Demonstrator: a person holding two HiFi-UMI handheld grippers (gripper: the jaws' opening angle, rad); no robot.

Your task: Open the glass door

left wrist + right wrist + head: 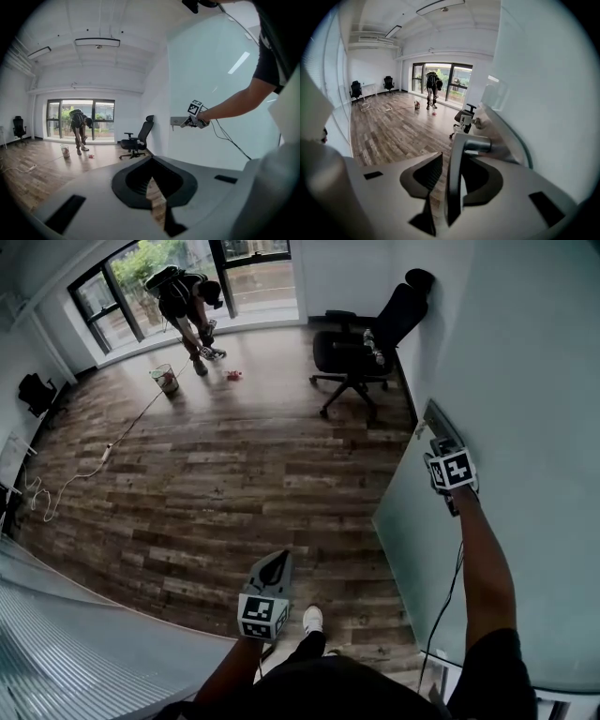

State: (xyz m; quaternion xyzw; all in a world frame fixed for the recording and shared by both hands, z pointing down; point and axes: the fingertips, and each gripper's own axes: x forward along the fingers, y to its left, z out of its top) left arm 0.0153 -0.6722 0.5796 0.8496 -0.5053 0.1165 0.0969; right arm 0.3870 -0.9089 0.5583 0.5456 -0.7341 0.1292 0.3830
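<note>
- Right hand-held gripper (439, 439): jaws partly apart, door handle (456, 178) standing loose between them.
- Left hand-held gripper (276, 566): jaws together, empty, lower centre.
- Glass door (417, 521): right of frame.

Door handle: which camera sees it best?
Right gripper view: the door handle stands big between the right hand-held gripper's jaws. Head view: mostly hidden behind that gripper. Left gripper view: tiny, far off.
</note>
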